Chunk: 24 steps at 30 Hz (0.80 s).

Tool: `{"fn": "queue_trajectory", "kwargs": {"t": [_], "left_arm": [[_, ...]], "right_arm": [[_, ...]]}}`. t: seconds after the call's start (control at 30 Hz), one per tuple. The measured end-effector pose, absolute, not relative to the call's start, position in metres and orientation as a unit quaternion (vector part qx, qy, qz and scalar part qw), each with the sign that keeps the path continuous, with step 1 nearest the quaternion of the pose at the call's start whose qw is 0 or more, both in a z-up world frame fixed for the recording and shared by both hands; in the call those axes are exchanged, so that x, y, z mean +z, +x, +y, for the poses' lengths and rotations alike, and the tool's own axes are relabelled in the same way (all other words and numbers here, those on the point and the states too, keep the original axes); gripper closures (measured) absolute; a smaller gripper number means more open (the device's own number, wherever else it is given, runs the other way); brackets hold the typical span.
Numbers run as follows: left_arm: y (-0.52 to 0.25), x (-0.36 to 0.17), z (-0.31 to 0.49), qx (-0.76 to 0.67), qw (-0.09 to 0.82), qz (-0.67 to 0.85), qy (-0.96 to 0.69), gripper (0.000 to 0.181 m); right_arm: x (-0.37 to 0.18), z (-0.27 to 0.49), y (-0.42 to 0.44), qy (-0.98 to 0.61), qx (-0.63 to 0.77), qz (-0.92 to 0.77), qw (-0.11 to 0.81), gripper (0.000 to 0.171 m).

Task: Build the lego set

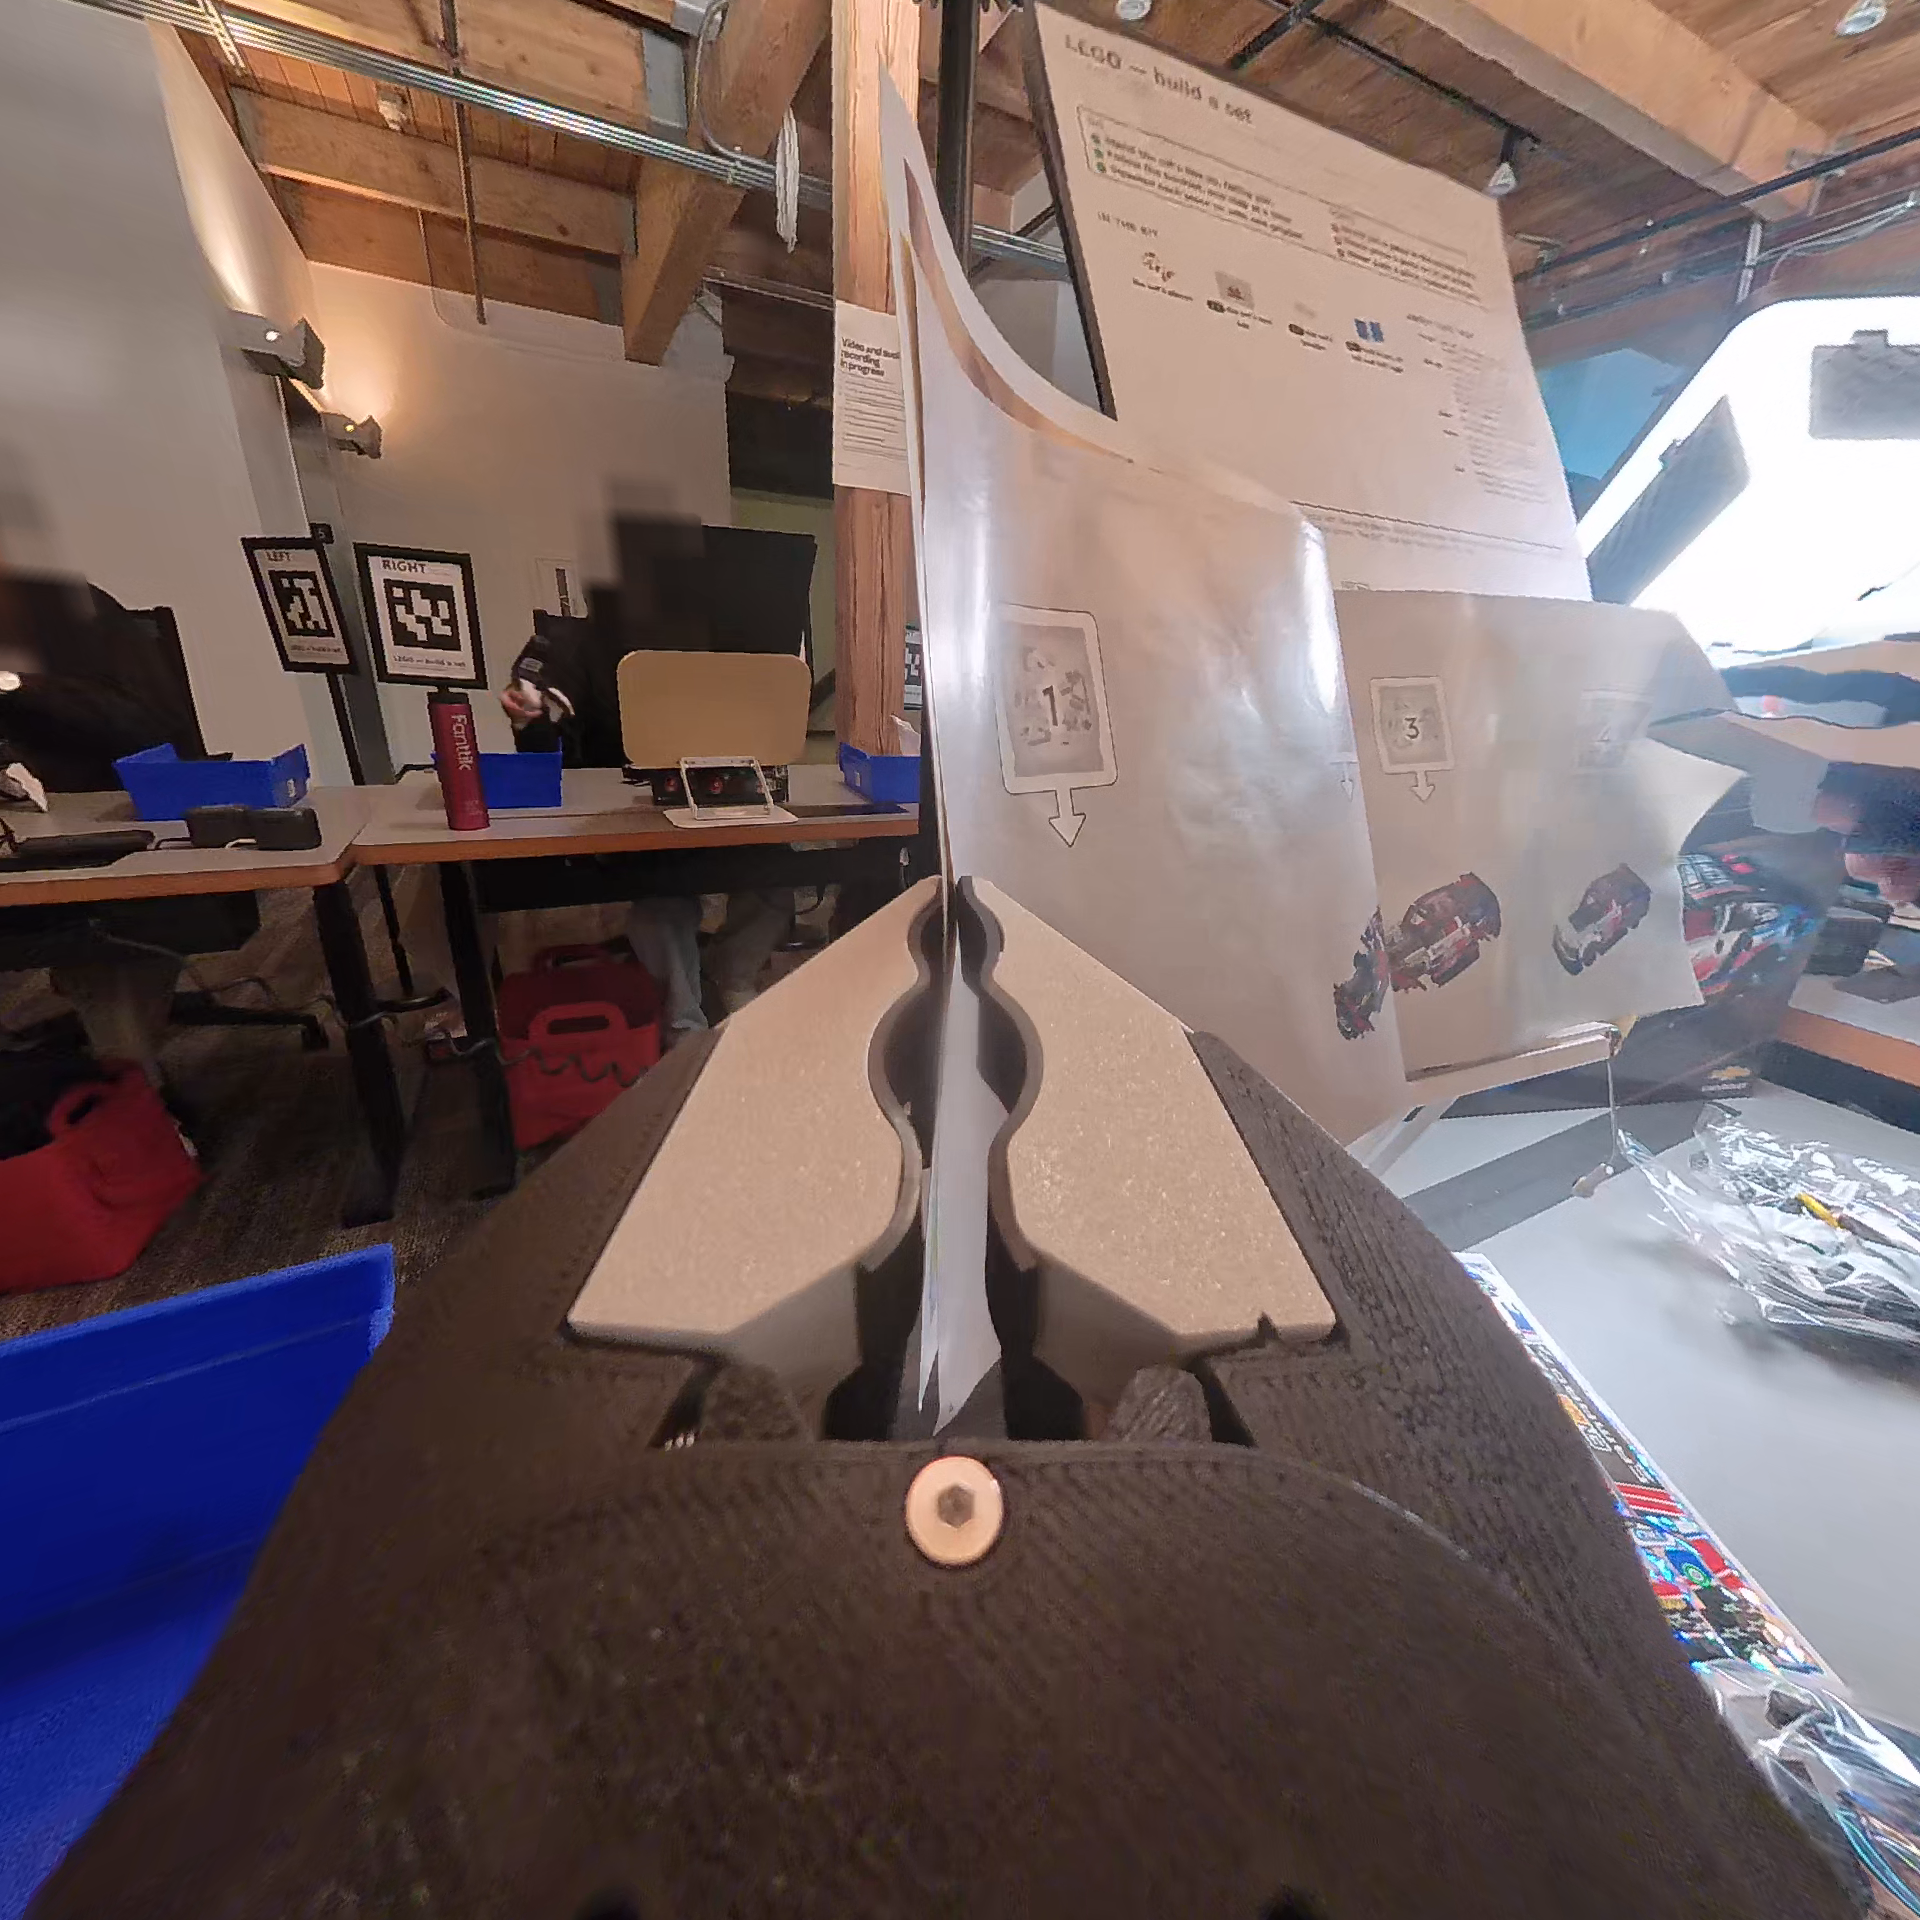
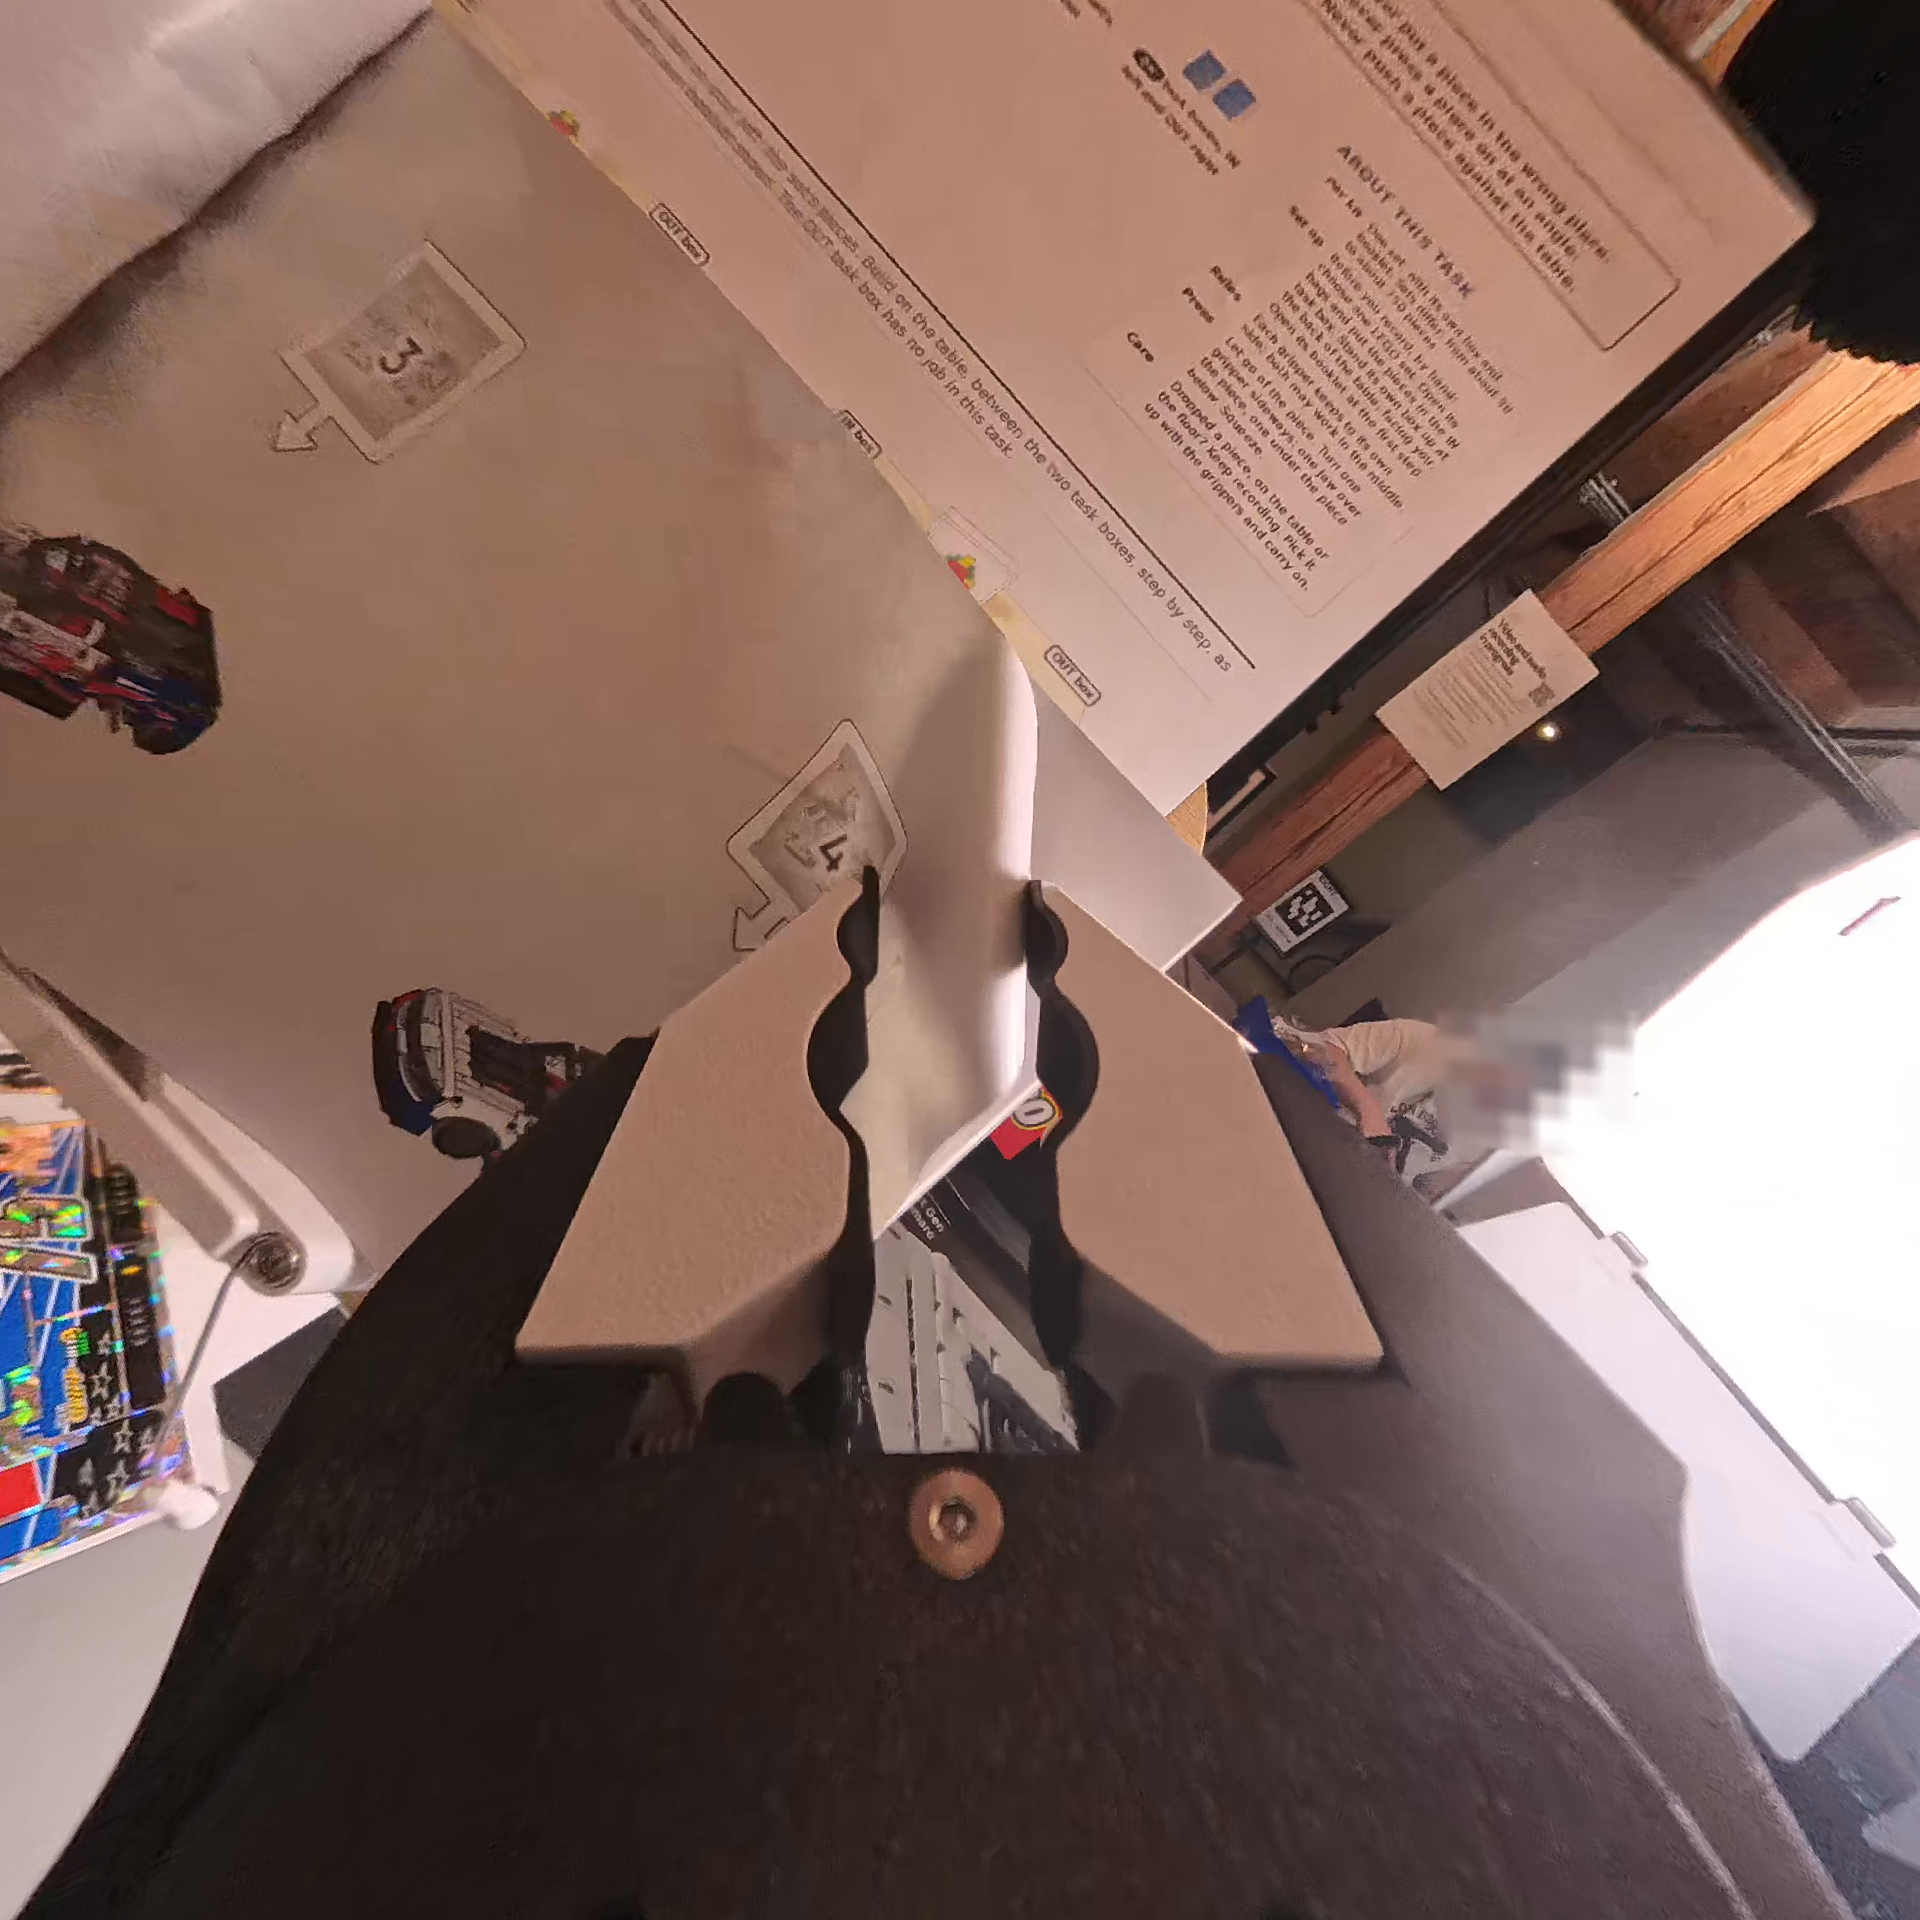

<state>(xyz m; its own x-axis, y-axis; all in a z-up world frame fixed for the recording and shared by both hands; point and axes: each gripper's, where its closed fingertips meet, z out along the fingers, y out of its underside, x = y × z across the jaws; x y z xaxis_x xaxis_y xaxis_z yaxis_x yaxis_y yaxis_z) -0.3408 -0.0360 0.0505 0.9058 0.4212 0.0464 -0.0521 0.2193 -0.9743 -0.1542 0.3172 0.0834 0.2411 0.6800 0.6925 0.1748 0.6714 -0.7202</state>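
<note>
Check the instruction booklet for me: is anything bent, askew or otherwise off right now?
Yes. The left gripper is shut on a booklet page that stands on edge and curls over at its top corner. At the right gripper, which is open, the opposite page corner bows between the fingers. No tear is visible.

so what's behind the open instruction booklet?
A big printed instruction board stands behind the instruction booklet, top and right side showing. Its lower part is covered by the pages; what props it up isn't visible.
</note>
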Motion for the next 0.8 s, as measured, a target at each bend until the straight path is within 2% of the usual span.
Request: {"fn": "queue_trajectory", "kwargs": {"t": [0.07,0.17,0.47,0.6,0.67,0.8], "left_arm": [[-0.340,0.052,-0.036,0.154,0.767,-0.151,-0.604,0.181],[-0.338,0.052,-0.034,0.153,0.767,-0.149,-0.605,0.181],[-0.333,0.053,-0.031,0.154,0.767,-0.144,-0.606,0.181],[-0.333,0.051,-0.031,0.151,0.766,-0.144,-0.608,0.181],[-0.330,0.052,-0.029,0.141,0.767,-0.141,-0.610,0.181],[-0.310,0.063,-0.023,0.122,0.772,-0.109,-0.614,0.181]], "right_arm": [[0.080,0.312,-0.145,-0.356,0.193,-0.584,0.703,0.152],[0.075,0.308,-0.132,-0.351,0.207,-0.574,0.710,0.153],[0.037,0.313,-0.128,-0.404,0.307,-0.583,0.635,0.170],[0.032,0.310,-0.126,-0.398,0.311,-0.589,0.631,0.171],[0.028,0.295,-0.126,-0.395,0.343,-0.606,0.599,0.171],[0.041,0.210,-0.111,-0.335,0.470,-0.655,0.488,0.171]]}}
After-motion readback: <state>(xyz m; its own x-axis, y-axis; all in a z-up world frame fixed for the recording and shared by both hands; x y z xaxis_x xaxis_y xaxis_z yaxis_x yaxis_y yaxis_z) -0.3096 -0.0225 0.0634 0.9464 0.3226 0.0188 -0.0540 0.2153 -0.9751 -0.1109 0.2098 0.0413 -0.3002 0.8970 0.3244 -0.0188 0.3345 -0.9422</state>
